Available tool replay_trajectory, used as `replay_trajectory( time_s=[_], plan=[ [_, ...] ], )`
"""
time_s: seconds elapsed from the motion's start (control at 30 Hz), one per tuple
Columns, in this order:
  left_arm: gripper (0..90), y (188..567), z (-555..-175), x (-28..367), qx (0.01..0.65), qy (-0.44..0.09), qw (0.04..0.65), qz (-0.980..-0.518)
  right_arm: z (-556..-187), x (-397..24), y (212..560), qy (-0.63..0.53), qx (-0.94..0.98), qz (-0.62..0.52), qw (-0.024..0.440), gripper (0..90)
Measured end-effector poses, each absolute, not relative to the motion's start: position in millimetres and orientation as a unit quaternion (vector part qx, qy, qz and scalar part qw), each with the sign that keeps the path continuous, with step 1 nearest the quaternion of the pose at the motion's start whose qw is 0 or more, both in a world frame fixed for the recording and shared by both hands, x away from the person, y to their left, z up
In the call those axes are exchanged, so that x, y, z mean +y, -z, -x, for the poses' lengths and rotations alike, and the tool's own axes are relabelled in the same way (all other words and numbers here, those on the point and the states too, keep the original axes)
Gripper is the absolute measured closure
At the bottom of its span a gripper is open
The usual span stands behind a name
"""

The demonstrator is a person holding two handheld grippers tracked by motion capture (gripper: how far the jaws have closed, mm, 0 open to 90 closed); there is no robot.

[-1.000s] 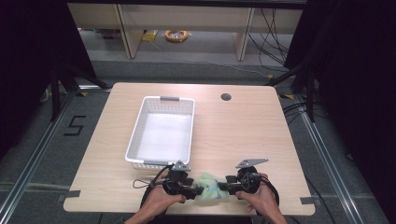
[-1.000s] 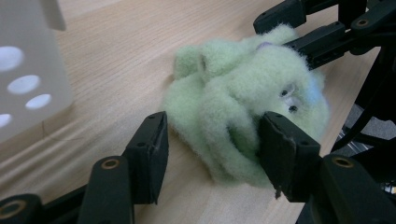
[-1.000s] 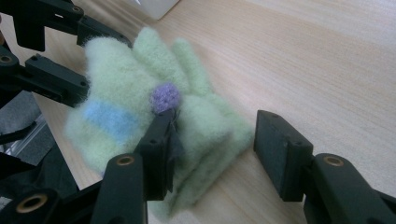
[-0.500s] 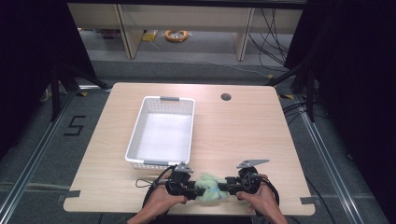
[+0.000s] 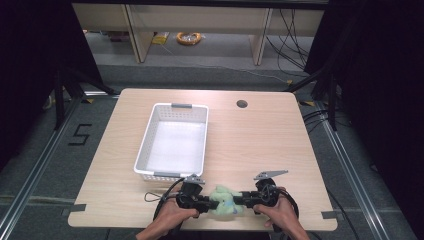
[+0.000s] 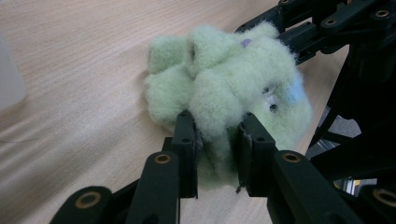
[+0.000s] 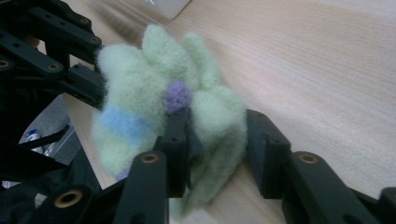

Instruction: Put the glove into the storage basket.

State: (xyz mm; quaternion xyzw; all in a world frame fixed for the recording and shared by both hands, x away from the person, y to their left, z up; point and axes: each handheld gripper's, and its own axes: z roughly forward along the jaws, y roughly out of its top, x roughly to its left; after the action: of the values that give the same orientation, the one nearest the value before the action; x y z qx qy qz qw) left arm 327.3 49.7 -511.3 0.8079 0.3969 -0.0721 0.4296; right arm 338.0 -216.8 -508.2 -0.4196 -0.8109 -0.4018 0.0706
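the fluffy pale-green plush toy point(image 5: 223, 200) sat between both grippers: left gripper point(image 6: 215, 140) and right gripper point(image 7: 215, 140) jaws had just been closing, each pinching a fold from opposite ends.

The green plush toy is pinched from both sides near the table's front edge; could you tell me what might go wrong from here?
1. Both tongs, left and right, have just been closing on soft fluff of the plush toy, so either grip may slip.
2. Pulling apart could stretch it.
3. It could drop off the table edge instead of reaching the white basket.

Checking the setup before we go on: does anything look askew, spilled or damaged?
Nothing stands out. The green plush toy is squeezed between the left gripper and right gripper; the white basket sits upright.
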Motion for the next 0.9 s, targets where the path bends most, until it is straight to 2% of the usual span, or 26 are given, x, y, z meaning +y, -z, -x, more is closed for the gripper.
replay_trajectory(
  time_s=[0.3, 0.9],
  plan=[
    [75.8, 507, -326, 52, 0.382, 0.068, 0.428, -0.816, -335, -216, 504, 0.412, -0.810, 0.413, 0.057, 74.2],
    [77.1, 484, -321, 63, 0.364, 0.055, 0.448, -0.815, -323, -212, 478, 0.435, -0.809, 0.395, 0.037, 74.8]
  ],
)
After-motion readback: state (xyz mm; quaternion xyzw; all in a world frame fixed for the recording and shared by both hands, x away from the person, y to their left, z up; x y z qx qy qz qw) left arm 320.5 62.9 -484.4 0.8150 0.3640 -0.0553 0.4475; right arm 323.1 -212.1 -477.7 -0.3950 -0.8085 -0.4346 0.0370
